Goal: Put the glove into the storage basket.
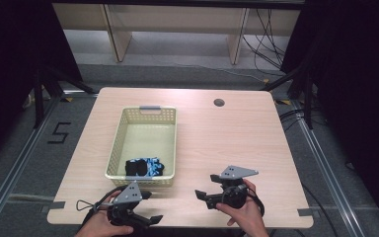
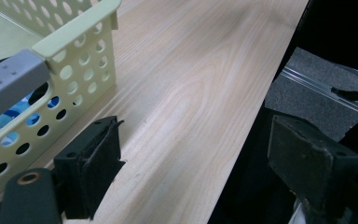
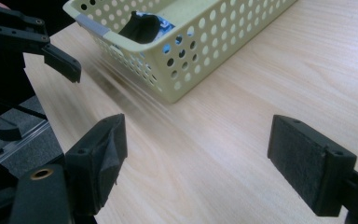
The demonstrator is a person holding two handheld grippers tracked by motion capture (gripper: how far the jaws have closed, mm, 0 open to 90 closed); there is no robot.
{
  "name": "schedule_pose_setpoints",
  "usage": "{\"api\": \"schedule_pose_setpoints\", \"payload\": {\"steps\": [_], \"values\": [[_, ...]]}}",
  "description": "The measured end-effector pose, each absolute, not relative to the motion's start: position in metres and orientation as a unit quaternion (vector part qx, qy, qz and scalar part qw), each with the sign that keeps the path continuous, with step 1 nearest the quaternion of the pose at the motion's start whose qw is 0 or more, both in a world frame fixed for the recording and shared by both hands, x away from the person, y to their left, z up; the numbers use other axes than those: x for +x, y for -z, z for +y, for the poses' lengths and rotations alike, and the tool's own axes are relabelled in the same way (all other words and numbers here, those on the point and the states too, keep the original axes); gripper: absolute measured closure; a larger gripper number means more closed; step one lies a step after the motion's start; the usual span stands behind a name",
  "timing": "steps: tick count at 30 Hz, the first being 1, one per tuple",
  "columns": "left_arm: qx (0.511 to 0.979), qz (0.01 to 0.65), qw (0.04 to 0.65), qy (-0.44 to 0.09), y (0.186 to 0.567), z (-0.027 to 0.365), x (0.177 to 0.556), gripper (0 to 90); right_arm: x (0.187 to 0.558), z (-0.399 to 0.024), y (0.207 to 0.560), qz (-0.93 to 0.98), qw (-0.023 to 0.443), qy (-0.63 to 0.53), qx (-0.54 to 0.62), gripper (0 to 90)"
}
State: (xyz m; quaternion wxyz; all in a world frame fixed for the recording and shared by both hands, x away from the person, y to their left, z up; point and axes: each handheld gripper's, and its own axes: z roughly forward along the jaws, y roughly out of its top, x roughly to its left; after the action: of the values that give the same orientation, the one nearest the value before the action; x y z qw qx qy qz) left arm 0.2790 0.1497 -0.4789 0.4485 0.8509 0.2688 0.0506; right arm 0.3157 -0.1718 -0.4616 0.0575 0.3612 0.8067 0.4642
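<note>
Both grippers, left point(image 1: 148, 207) & right point(image 1: 203, 196), are held wide, empty, at near edge; cloth point(image 1: 144, 167) is seen in basket point(image 1: 116, 143) already, so job judged approx. done.

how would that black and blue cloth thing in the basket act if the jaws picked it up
The black and blue cloth lies crumpled at the near end of the basket, so it probably hangs limp and unfolds when lifted. It looks light, and soft fabric is unlikely to slip, break or roll.

Grey floor point(image 1: 177, 74), dark curtains point(image 1: 355, 74)
</note>
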Motion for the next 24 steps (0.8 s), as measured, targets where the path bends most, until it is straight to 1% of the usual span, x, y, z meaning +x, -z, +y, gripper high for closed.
{"api": "schedule_pose_setpoints", "payload": {"steps": [1,2,3,4,8,15,16,18,19,20,21,22,24], "values": [[0.855,0.273,0.438,-0.056,0.48,0.151,0.279,16.9,0.314,-0.172,0.462,0.806,0.054,-0.462,0.366,21.1],[0.856,0.266,0.44,-0.058,0.48,0.152,0.28,16.9,0.311,-0.173,0.463,0.807,0.052,-0.456,0.371,21.1],[0.85,0.275,0.446,-0.054,0.482,0.152,0.279,16.8,0.313,-0.175,0.465,0.81,0.055,-0.458,0.362,21.1],[0.853,0.278,0.438,-0.056,0.482,0.154,0.28,16.8,0.31,-0.174,0.466,0.808,0.055,-0.457,0.368,21.1],[0.85,0.278,0.444,-0.052,0.484,0.155,0.278,16.5,0.308,-0.178,0.468,0.81,0.062,-0.454,0.365,20.9],[0.85,0.286,0.44,-0.047,0.488,0.157,0.276,16.1,0.3,-0.18,0.473,0.807,0.056,-0.453,0.375,19.8],[0.857,0.275,0.433,-0.056,0.49,0.159,0.277,15.8,0.297,-0.182,0.475,0.813,0.067,-0.445,0.369,19.6],[0.855,0.276,0.436,-0.055,0.491,0.158,0.275,15.8,0.294,-0.181,0.477,0.812,0.055,-0.447,0.372,19.1],[0.851,0.287,0.438,-0.048,0.492,0.157,0.273,15.7,0.294,-0.181,0.478,0.817,0.059,-0.446,0.362,18.5],[0.852,0.28,0.439,-0.051,0.493,0.158,0.274,15.7,0.293,-0.181,0.48,0.819,0.065,-0.447,0.354,17.6],[0.859,0.278,0.426,-0.056,0.494,0.159,0.274,15.6,0.29,-0.181,0.48,0.817,0.062,-0.444,0.364,17.1],[0.859,0.278,0.426,-0.056,0.494,0.159,0.274,15.6,0.288,-0.181,0.481,0.819,0.061,-0.443,0.36,17.1],[0.857,0.28,0.43,-0.051,0.495,0.159,0.272,15.6,0.284,-0.18,0.482,0.824,0.078,-0.434,0.356,17.1]]}}
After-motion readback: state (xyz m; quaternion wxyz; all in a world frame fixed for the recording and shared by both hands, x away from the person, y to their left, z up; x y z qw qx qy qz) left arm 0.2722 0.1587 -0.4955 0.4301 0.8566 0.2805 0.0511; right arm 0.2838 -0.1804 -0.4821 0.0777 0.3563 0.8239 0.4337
